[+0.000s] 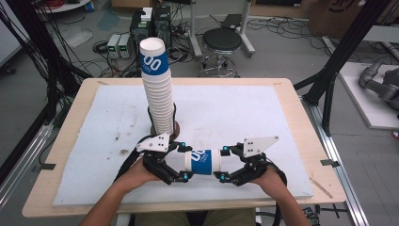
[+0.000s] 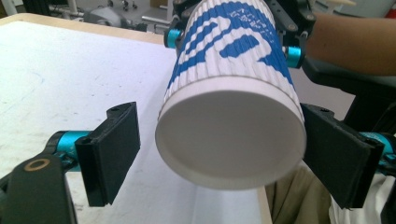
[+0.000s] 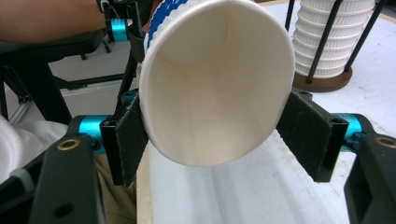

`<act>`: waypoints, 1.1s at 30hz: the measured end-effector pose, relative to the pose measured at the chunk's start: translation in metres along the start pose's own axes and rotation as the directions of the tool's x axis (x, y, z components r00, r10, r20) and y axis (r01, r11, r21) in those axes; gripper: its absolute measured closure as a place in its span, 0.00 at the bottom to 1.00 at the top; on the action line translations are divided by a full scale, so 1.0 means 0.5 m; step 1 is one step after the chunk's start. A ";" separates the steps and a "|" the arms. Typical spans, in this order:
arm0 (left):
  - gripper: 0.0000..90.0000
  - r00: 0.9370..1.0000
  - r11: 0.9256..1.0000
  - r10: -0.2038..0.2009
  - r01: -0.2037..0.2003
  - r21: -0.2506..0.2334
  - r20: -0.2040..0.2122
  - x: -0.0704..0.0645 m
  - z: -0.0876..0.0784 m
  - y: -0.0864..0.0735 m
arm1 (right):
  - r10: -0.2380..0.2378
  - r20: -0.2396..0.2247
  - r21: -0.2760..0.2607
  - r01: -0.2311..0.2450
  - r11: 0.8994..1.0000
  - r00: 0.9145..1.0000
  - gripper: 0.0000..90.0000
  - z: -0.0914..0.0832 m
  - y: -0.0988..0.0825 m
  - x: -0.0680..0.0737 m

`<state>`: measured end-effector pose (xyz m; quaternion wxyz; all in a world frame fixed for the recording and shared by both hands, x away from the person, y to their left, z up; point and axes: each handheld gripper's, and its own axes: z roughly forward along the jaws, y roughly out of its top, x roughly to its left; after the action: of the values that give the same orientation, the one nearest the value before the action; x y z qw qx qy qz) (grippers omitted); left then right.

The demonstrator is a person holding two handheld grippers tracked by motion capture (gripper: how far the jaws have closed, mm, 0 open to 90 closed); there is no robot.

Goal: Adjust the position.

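Both handheld tools were black, the left gripper (image 1: pixel 182 161) and the right gripper (image 1: pixel 221 163) alike, each topped by a grey three-cornered plate. Their flat black fingers (image 2: pixel 115 151) sat on cyan metal collars. The person's forearms were bare, above khaki trousers.

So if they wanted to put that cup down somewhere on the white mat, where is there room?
Plenty. The white mat lies bare to the right of the tall cup stack and to its left, apart from small stains. It is crowded at the near edge, where both grippers meet around the blue-and-white cup, and around the stack's holder.
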<state>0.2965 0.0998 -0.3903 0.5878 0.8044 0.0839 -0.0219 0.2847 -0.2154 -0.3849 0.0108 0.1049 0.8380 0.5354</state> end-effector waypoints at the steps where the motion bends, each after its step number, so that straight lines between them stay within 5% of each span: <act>1: 0.17 1.000 1.000 0.002 -0.002 0.007 -0.009 -0.001 -0.003 0.003 | -0.011 0.006 0.006 0.011 1.000 1.000 0.31 -0.002 0.002 -0.001; 8: 0.17 0.999 0.998 0.031 -0.028 0.060 -0.041 -0.005 -0.013 0.024 | -0.052 0.038 0.084 0.049 0.995 0.998 0.31 -0.015 0.030 -0.005; 19: 0.17 0.996 0.988 0.077 -0.068 0.141 -0.054 -0.008 -0.006 0.057 | -0.119 0.033 0.223 0.109 0.969 0.992 0.31 -0.009 0.070 -0.009; 33: 0.18 0.994 0.960 0.108 -0.096 0.263 -0.034 -0.008 0.026 0.084 | -0.214 0.011 0.378 0.194 0.905 0.977 0.30 0.016 0.119 -0.001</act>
<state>0.3000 0.0748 -0.3541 0.4750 0.8782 0.0527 0.0167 0.2962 -0.1845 -0.3347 0.0681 0.0308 0.9306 0.3583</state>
